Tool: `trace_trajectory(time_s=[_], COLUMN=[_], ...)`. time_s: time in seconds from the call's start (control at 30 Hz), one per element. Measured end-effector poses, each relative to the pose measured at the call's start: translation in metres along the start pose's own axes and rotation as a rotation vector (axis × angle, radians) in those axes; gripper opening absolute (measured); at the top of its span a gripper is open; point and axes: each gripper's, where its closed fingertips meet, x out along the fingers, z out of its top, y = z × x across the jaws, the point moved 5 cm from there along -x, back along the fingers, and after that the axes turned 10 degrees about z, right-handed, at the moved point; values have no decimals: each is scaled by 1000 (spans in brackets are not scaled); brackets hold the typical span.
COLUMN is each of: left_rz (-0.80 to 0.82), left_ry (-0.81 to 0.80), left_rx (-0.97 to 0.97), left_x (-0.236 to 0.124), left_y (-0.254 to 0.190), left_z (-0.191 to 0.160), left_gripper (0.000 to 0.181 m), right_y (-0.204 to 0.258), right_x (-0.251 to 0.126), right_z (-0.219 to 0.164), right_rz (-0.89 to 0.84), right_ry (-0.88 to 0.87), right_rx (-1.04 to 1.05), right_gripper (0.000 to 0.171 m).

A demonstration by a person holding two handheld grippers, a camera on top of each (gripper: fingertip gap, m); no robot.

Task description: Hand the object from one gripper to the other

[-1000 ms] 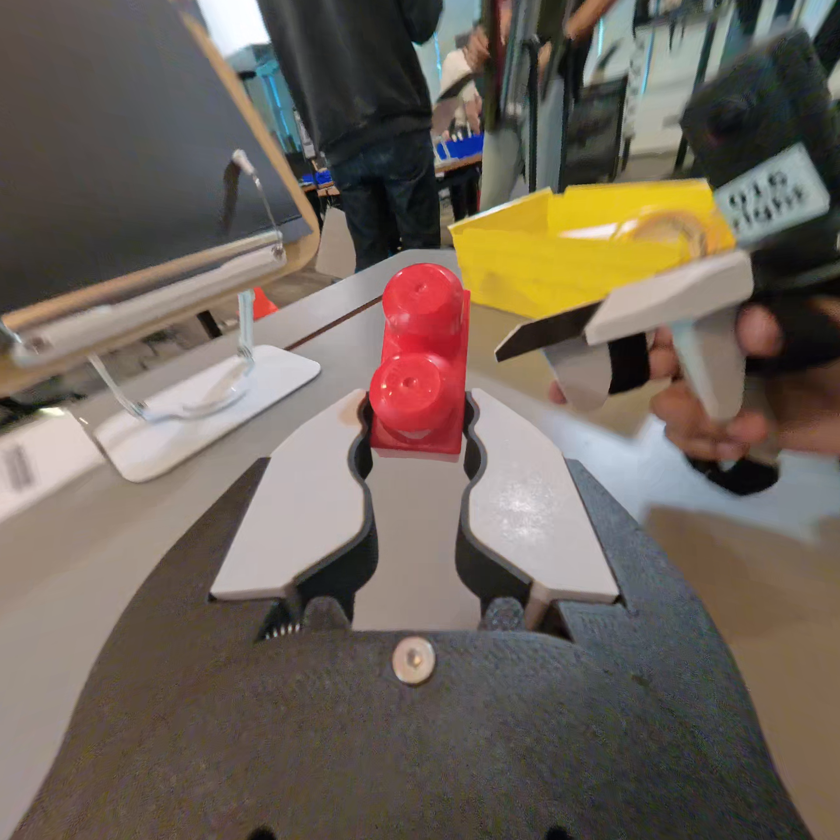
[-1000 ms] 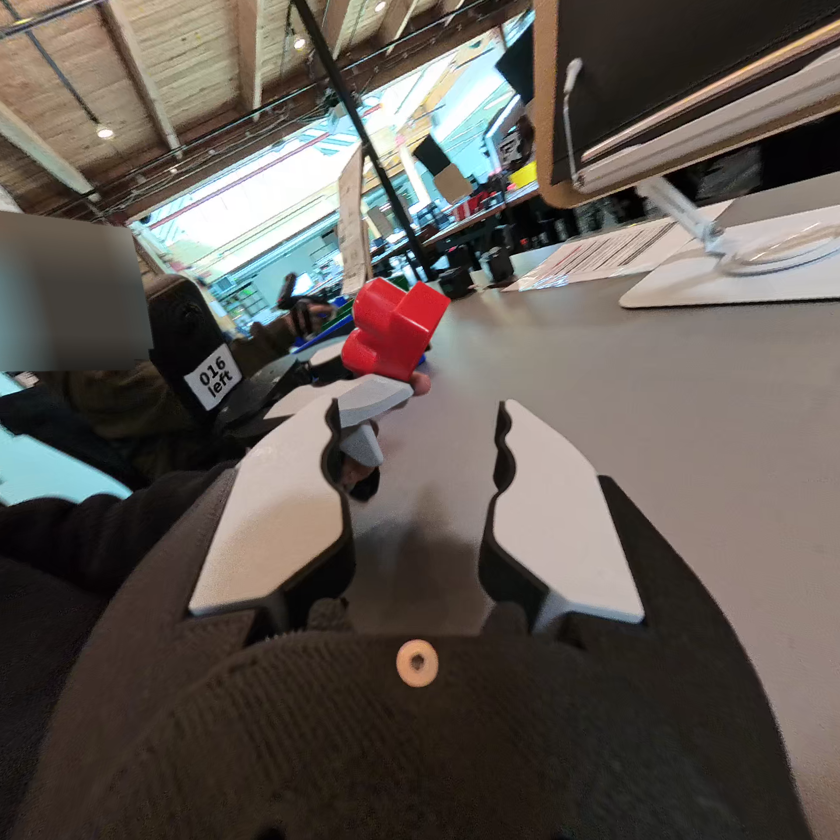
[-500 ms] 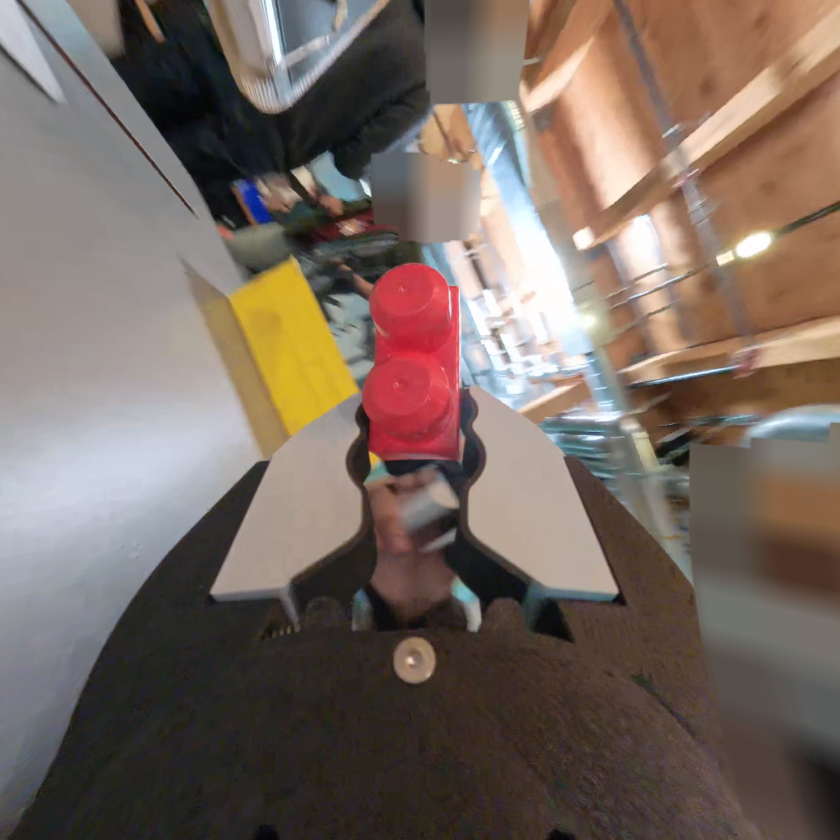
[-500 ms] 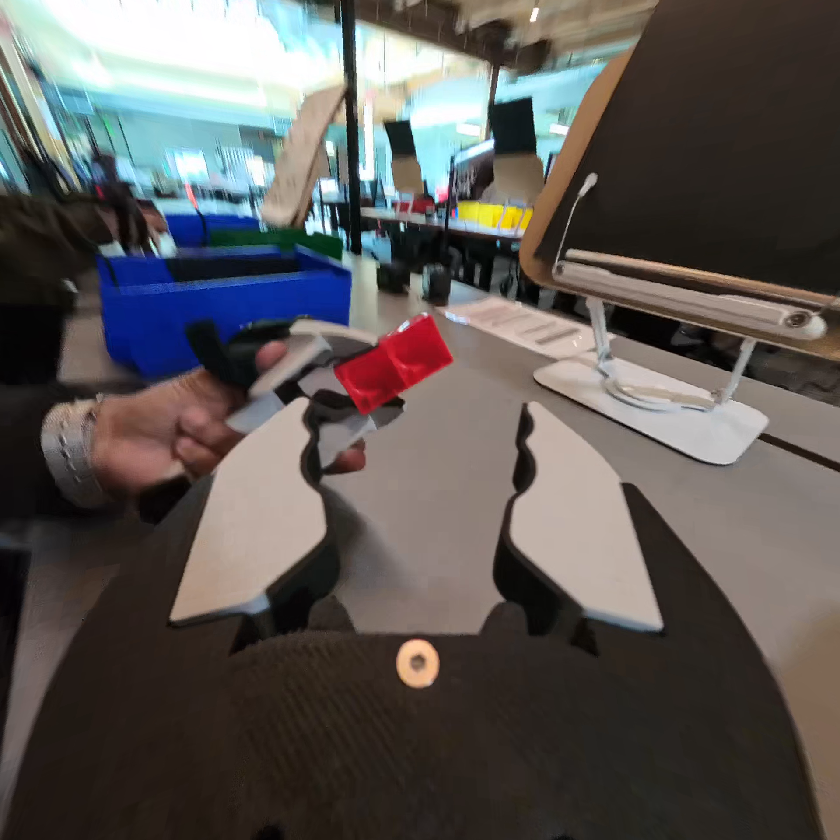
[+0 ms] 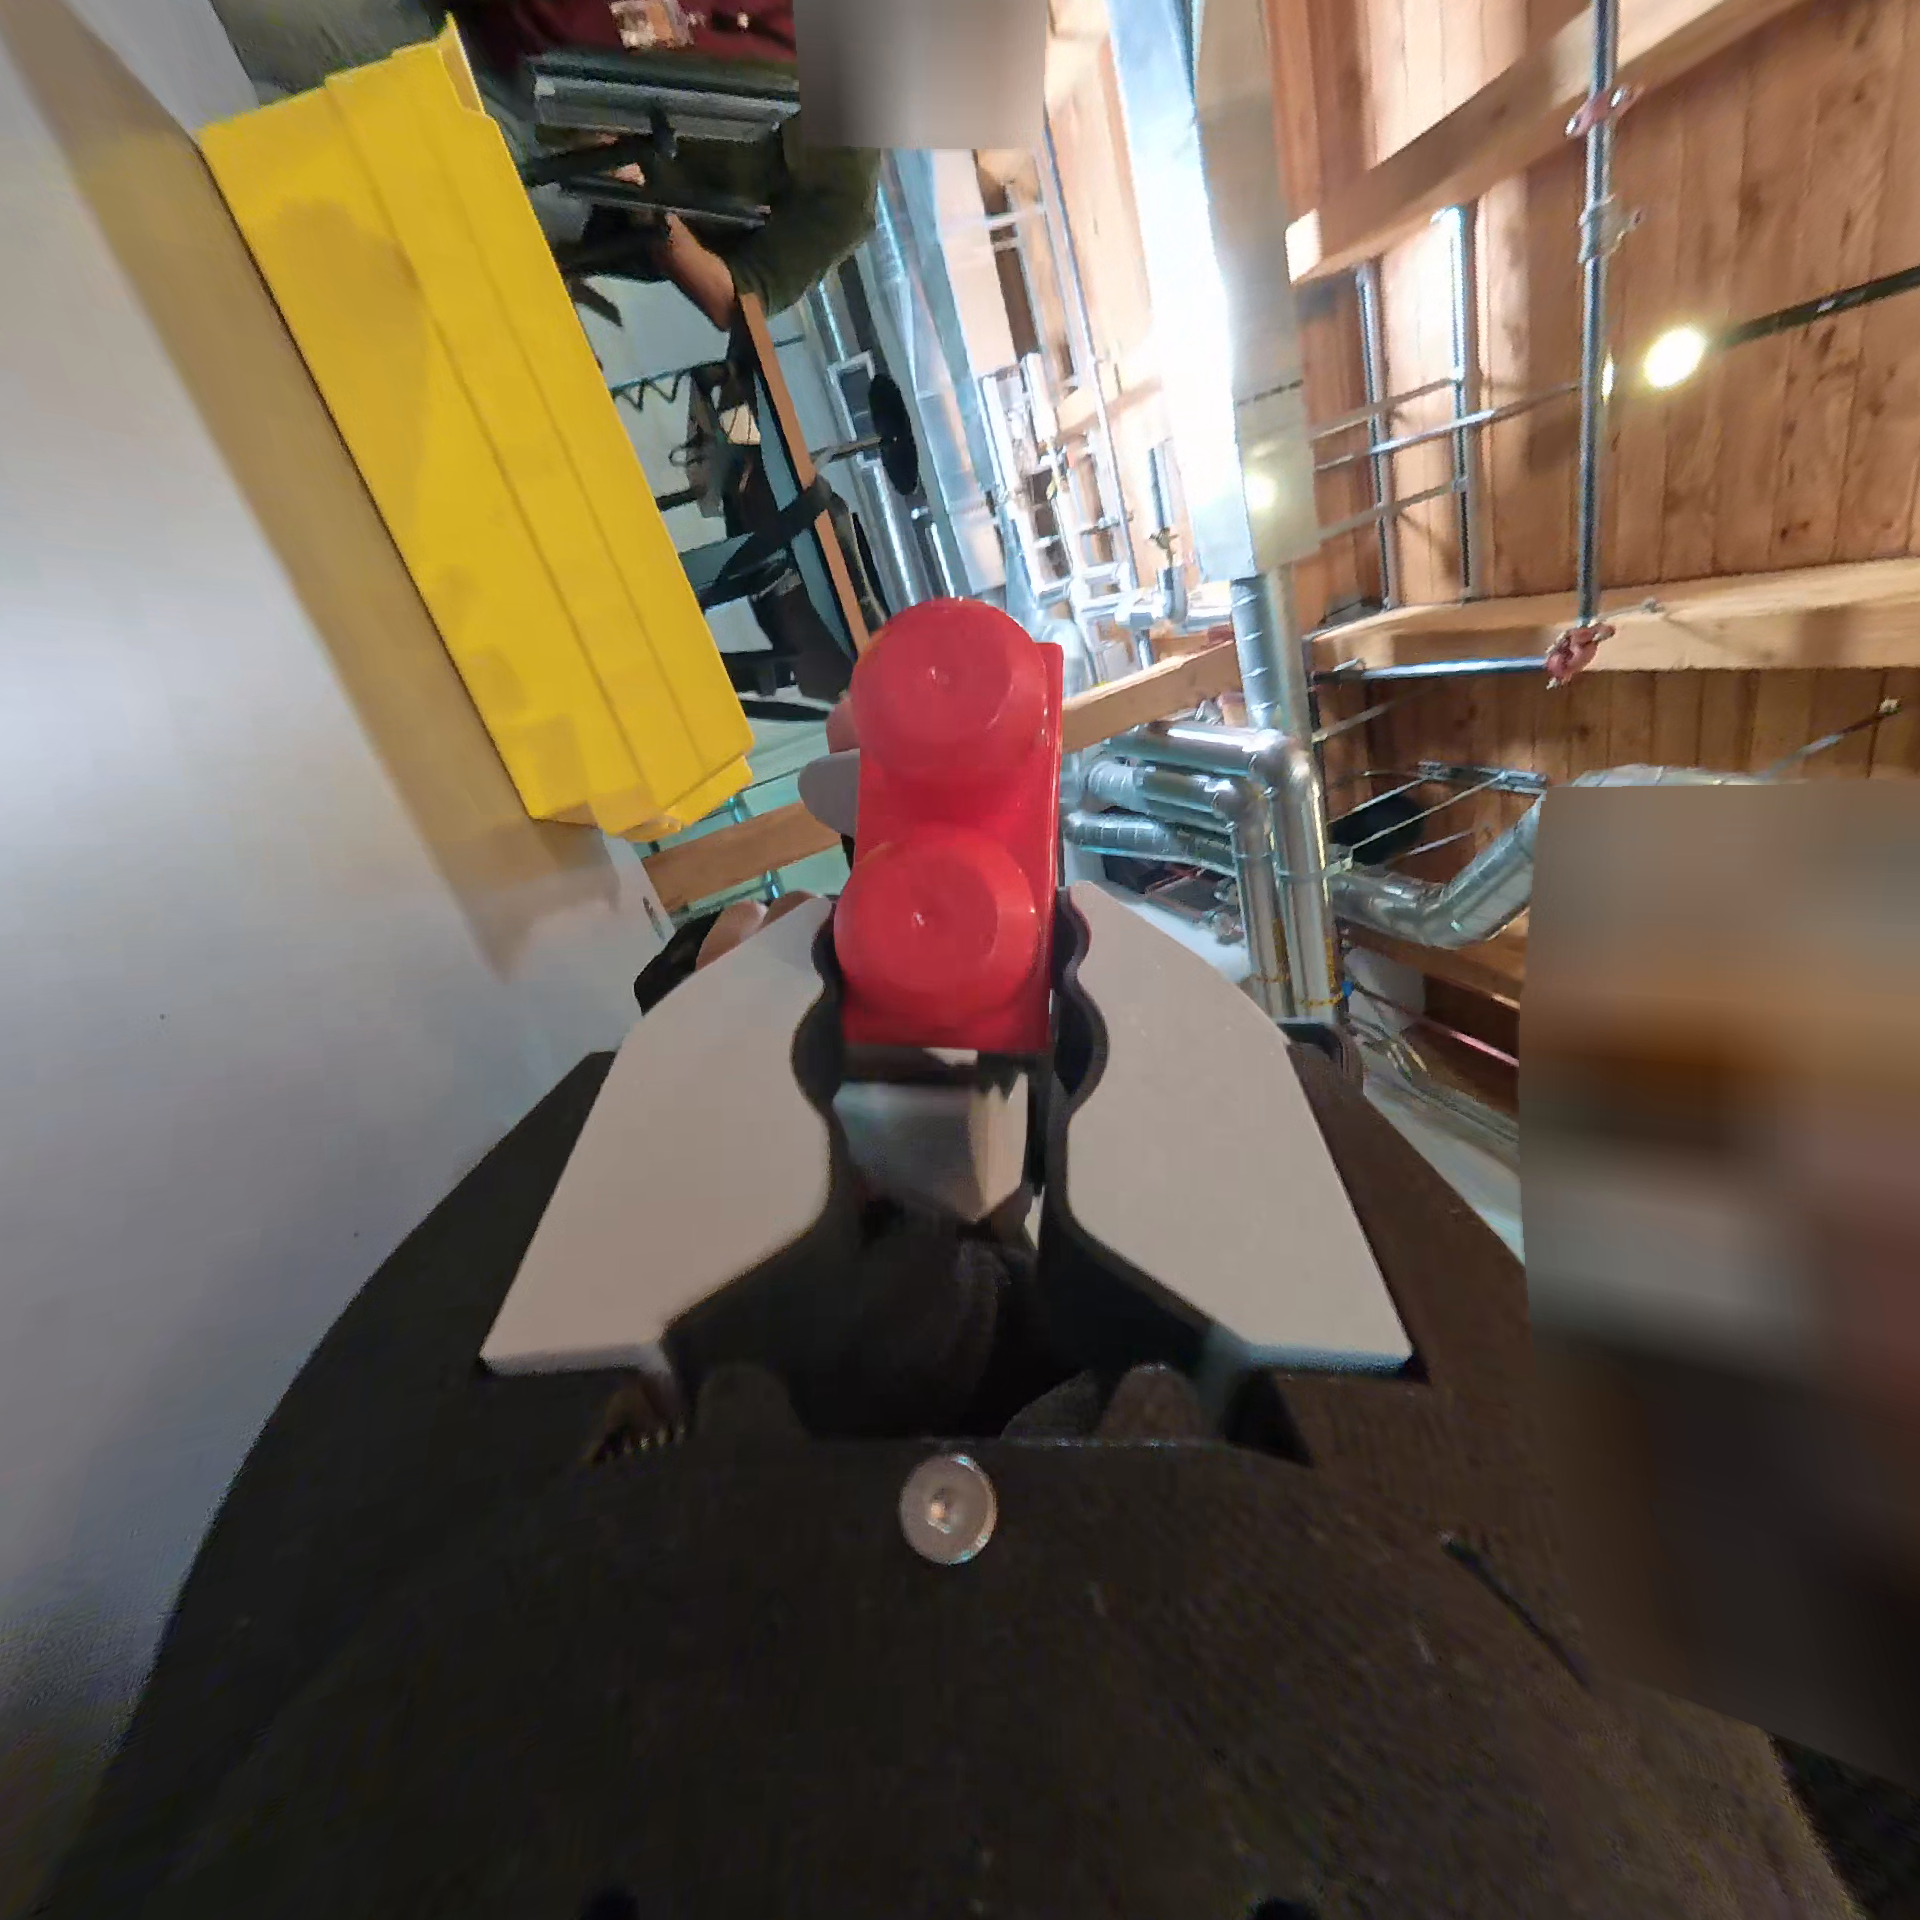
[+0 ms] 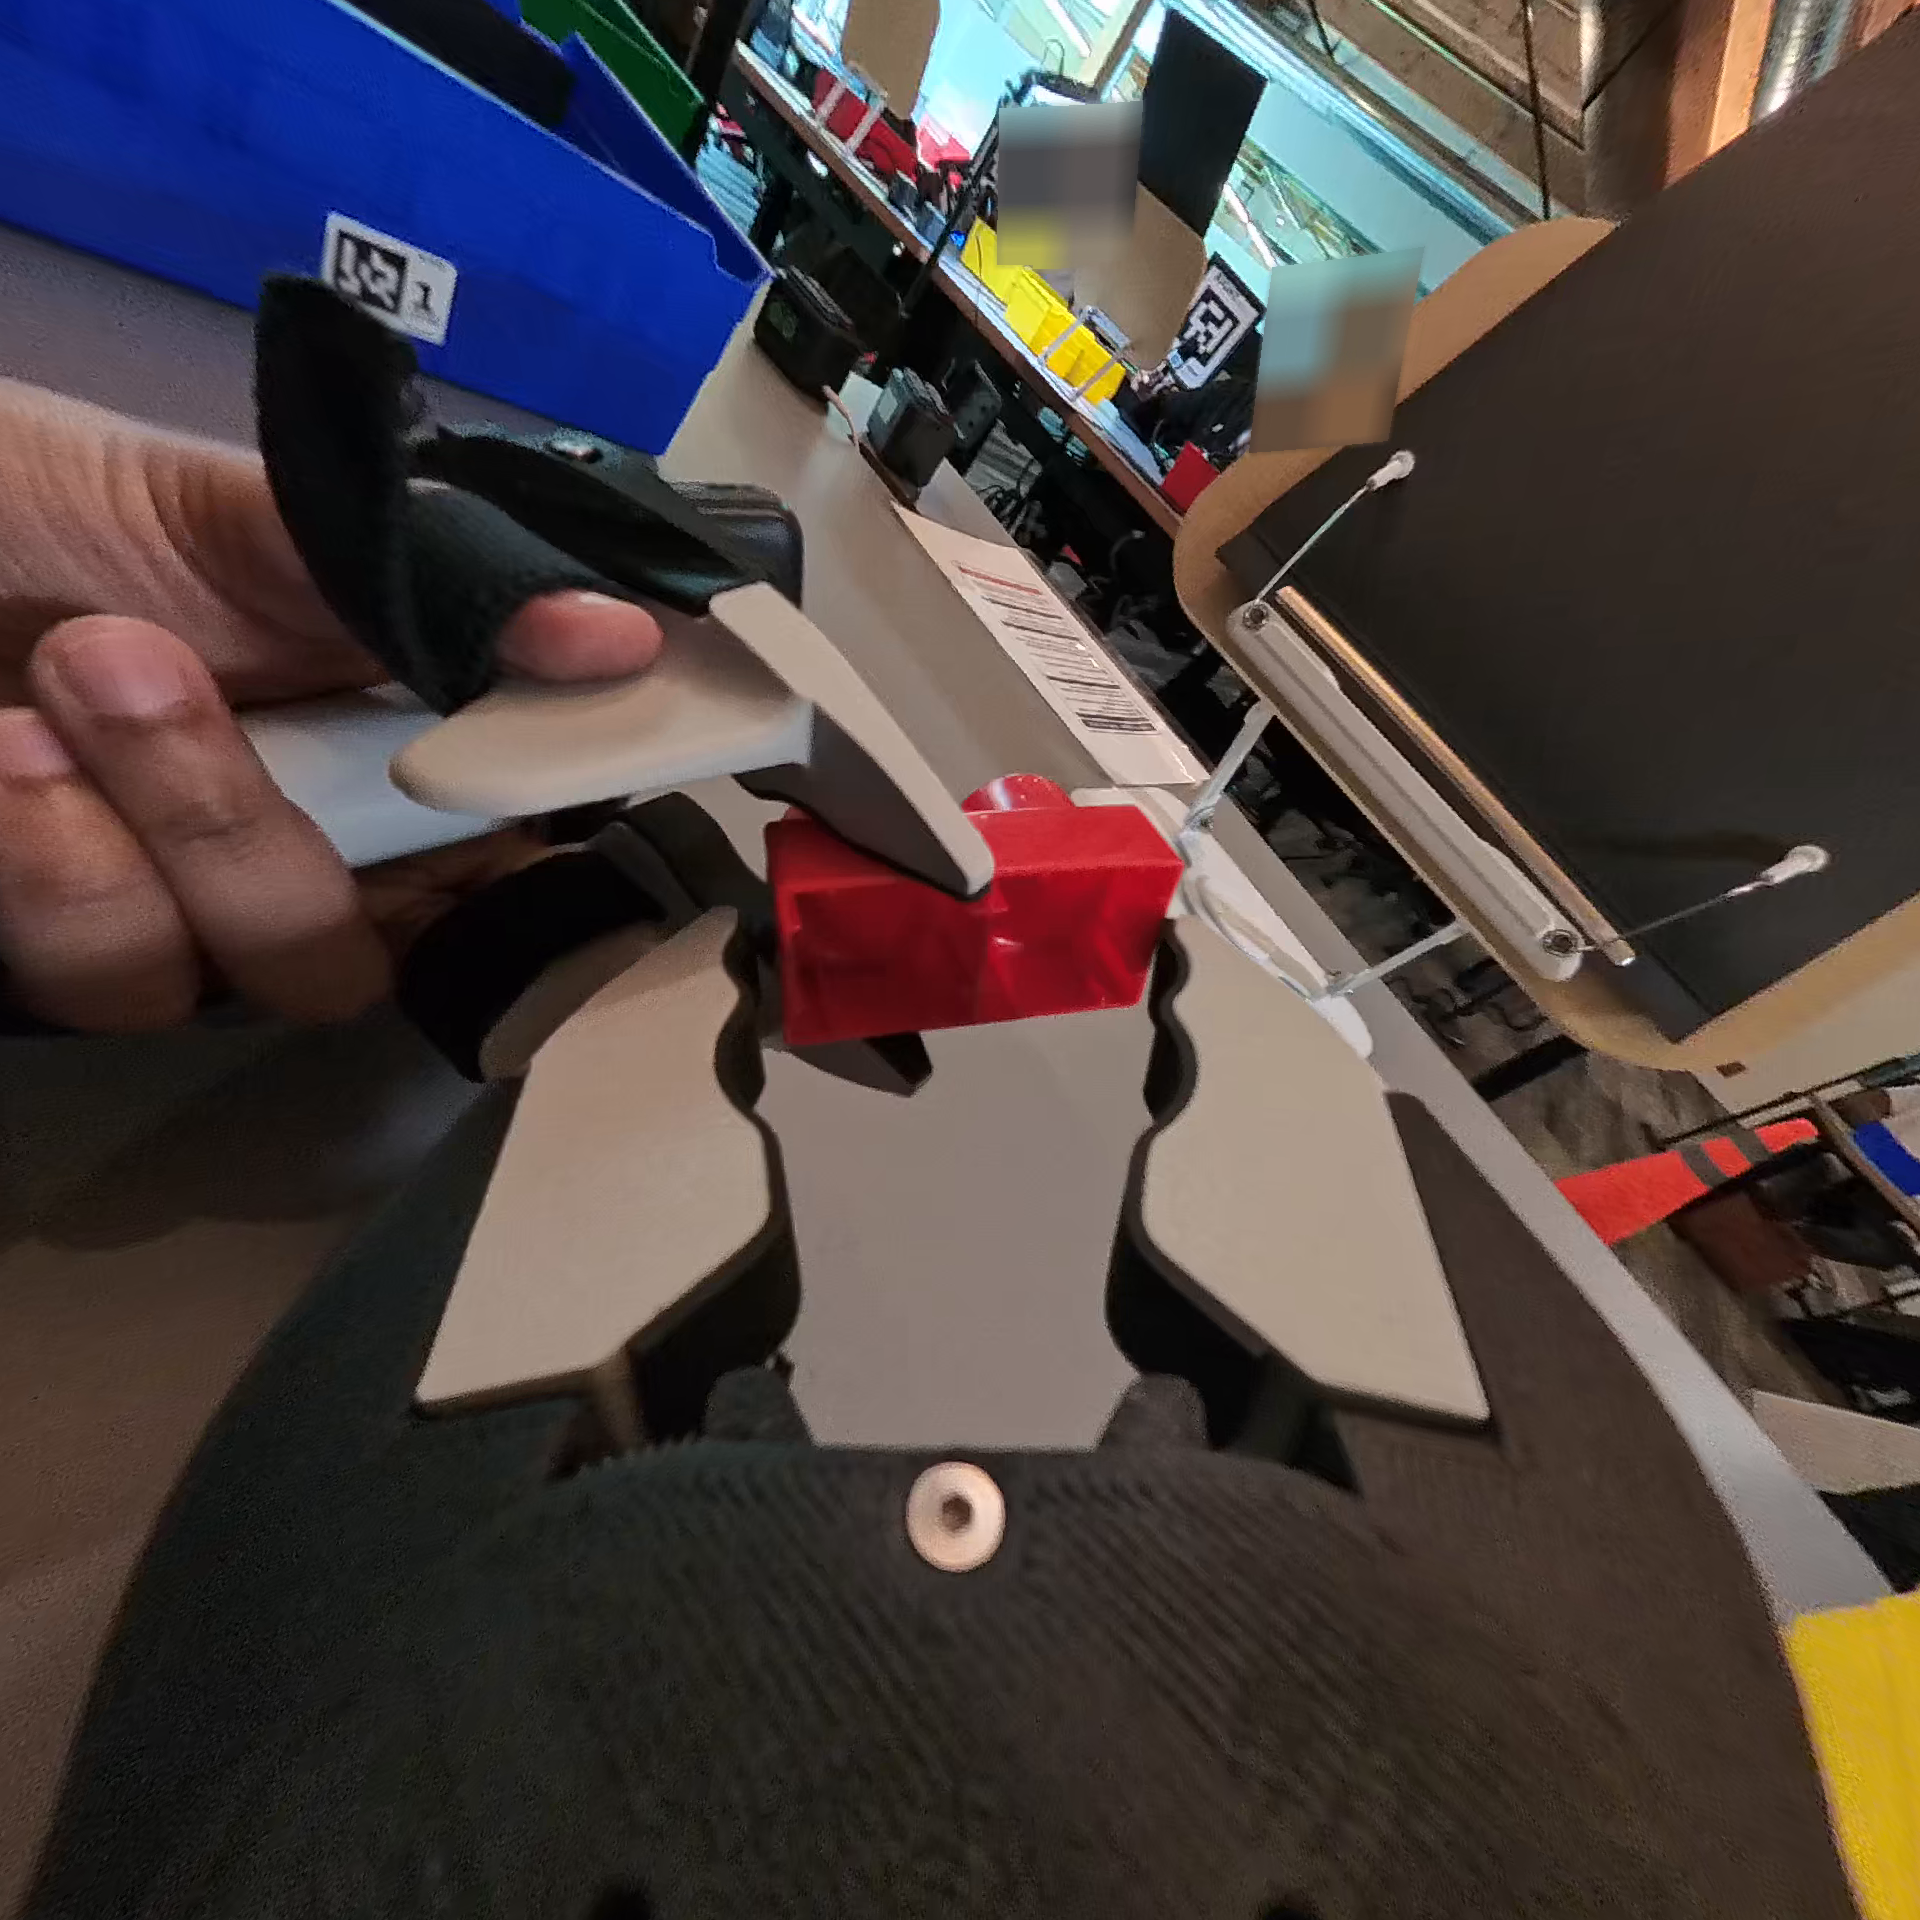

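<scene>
Red brick's point(image 5: 951, 894) underside hidden, perhaps behind right tool point(image 5: 920, 1138).

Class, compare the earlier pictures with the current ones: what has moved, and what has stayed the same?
The right gripper has closed in, its open jaws now flanking the red block. The left gripper has rolled onto its side. Unchanged: the left is clamped on the block; the right has not gripped it.

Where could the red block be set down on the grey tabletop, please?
The bare grey tabletop between the right gripper's fingers looks free. Farther back it is crowded: a white printed sheet, the white tablet stand and the blue plastic bin. The left gripper holds the red two-stud plastic block.
</scene>
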Motion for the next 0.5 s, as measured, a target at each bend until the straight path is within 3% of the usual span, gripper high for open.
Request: trace_trajectory(time_s=[0.23, 0.4, 0.5], left_rz=[-4, 200, 337], left_ry=[75, 74, 8], left_rx=[76, 173, 299], left_x=[1, 4, -1], left_y=[-15, -7, -5], left_z=[-7, -9, 0], left_gripper=[39, 103, 115], right_y=[0, -2, -8], right_x=[-6, -9, -8], right_z=[12, 13, 4], right_rz=[47, 22, -2], right_ry=[-92, -74, 5], right_rx=[72, 51, 33], right_gripper=[70, 70, 70])
